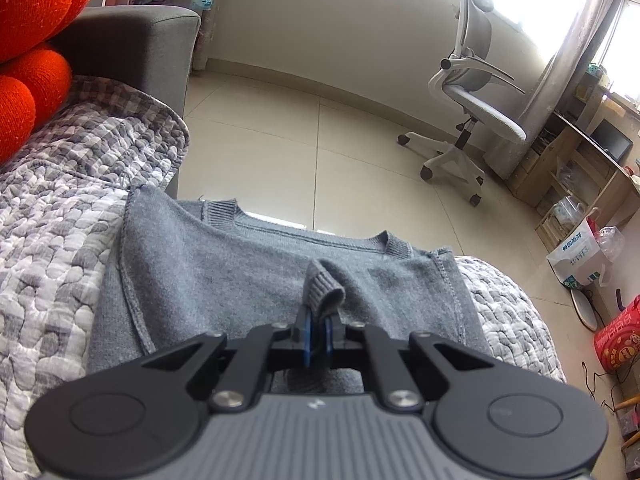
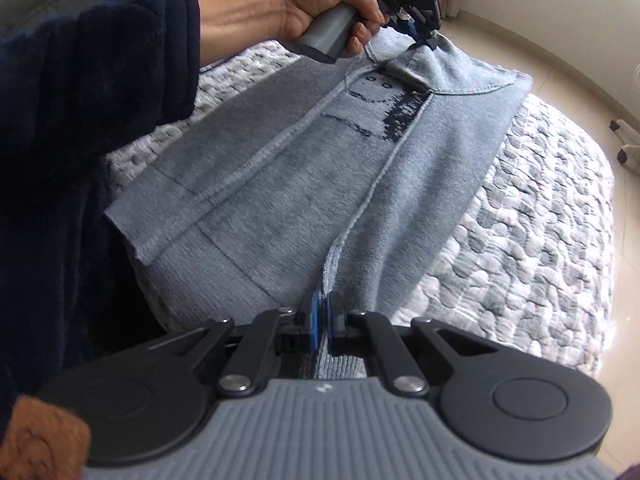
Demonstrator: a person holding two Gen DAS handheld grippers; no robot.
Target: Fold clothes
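Grey knit sweater, one only, spread inside out along quilted checked cover on sofa, seams showing, neckline toward floor edge. Dark knitted figure visible on middle panel in right wrist view.

Left gripper: blue pads nearly together, clamped on ribbed cuff folded over chest area just below collar. Same gripper seen from right wrist view at far end of sweater, held by bare hand with dark navy fleece sleeve reaching across left side of frame and covering part of sweater's near edge.

Right gripper: blue pads closed narrow on fabric at near end of sweater, along raised seam; knit passes between pads and under gripper body.

Surroundings, left wrist view: grey sofa arm at upper left; orange-red knit cushion lobes, four counted, crowding left corner. Tiled floor beyond sofa edge. One white-grey office chair on castors near bright window and curtain. Wooden desk shelving at right, one white printed bag, one red bag below it. Cables on floor at far right.

Brown fuzzy patch at lower left corner of right wrist view, identity unclear.
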